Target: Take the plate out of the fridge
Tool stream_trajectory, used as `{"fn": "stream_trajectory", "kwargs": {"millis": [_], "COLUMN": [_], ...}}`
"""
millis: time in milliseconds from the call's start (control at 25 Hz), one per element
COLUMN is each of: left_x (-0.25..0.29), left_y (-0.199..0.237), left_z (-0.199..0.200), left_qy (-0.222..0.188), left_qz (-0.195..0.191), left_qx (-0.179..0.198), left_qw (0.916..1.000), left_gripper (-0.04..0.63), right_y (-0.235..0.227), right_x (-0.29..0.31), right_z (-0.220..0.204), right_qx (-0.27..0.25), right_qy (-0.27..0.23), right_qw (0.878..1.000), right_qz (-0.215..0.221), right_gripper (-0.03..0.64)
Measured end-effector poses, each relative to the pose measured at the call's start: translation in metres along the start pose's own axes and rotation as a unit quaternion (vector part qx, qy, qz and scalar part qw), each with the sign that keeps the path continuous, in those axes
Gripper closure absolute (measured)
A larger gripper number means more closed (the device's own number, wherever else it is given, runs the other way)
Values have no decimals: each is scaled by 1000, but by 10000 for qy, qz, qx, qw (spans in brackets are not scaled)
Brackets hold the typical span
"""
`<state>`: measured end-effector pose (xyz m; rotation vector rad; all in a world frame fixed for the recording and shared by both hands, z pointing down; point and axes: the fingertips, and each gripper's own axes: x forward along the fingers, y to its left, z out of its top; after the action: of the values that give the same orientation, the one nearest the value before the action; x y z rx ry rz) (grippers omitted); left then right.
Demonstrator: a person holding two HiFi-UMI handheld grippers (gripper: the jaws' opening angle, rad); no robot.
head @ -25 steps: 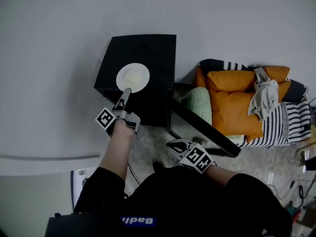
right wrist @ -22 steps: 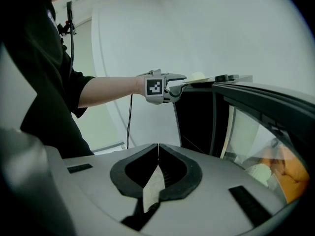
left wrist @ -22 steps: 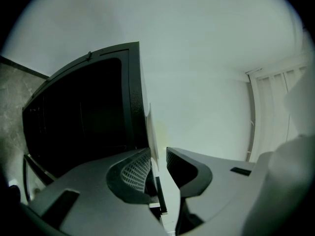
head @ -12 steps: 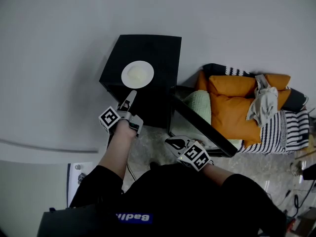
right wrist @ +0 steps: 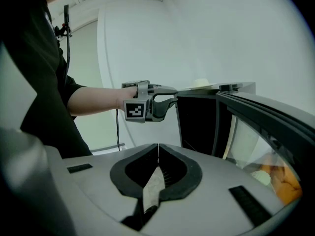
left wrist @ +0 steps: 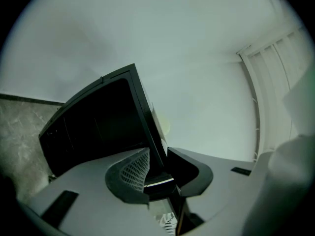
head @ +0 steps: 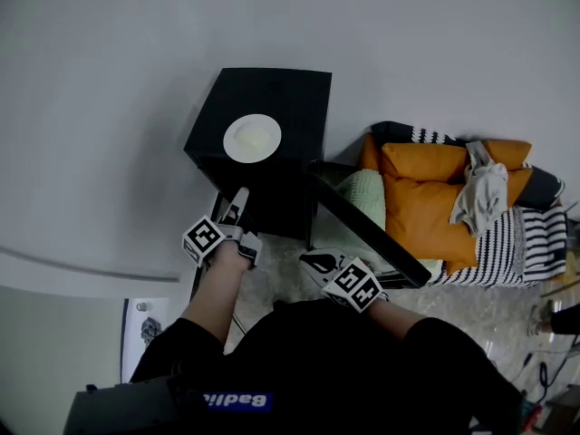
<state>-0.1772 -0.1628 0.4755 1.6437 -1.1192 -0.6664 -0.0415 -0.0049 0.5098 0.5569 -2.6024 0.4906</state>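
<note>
The plate [head: 252,139] sits on top of the fridge [head: 294,98]. My left gripper [head: 239,195] just opened its jaws, holding nothing. My right gripper [head: 310,262] has its jaws pressed together, empty.

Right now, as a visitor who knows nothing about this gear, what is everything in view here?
fridge: one, black, against the white wall
fridge door: one, black, swung open toward the cushions
plate: one, white, on top of the fridge
cushions: two, orange, stacked right of the fridge
pillow: one, pale green, between the door and the cushions
cloth: one, grey, draped over the cushions
blanket: one, black-and-white striped, under and right of the cushions
left tongs: one, grey, near the fridge's front edge, jaws have just been opening, gripping nothing
right tongs: one, grey, by the open door, jaws together, empty
person: one, black top, bare forearms
</note>
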Motion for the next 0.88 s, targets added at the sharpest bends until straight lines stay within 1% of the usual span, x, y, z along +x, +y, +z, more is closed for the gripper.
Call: {"fn": "stream_trajectory", "kwargs": {"millis": [80, 160, 240, 320, 560, 680, 800, 880], "left_x": [-9, -18, -26, -37, -62, -72, -80, -83], "left_y": [1, -2, -7, -9, -4, -7, -16, -27], "left_z": [-6, -16, -28, -37, -63, -74, -83, -89], "left_qy": [12, 90, 226, 326, 558, 664, 732, 776], "left_qz": [122, 148, 125, 127, 209, 174, 56, -91], "left_qx": [348, 731, 1096, 1372, 1844, 2083, 2418, 2813], "left_qw": [9993, 9972, 9936, 9899, 9810, 9757, 9675, 9564], "left_gripper": [495, 495, 495, 495, 495, 495, 495, 497], "right_y": [1, 3, 3, 3, 6, 8, 11, 13], "right_x": [-1, -2, -2, 0, -1, -1, 0, 0], "right_z": [-1, -2, -3, -3, -3, -3, -3, -2], "right_qx": [0, -5, -14, -37, -70, -88, -104, -117], "right_qy": [9, 18, 27, 34, 67, 72, 71, 64], "right_qw": [10000, 10000, 10000, 10000, 9999, 9999, 9998, 9998], "right_qz": [11, 19, 29, 61, 104, 118, 149, 174], "right_gripper": [606, 606, 606, 606, 605, 606, 606, 606]}}
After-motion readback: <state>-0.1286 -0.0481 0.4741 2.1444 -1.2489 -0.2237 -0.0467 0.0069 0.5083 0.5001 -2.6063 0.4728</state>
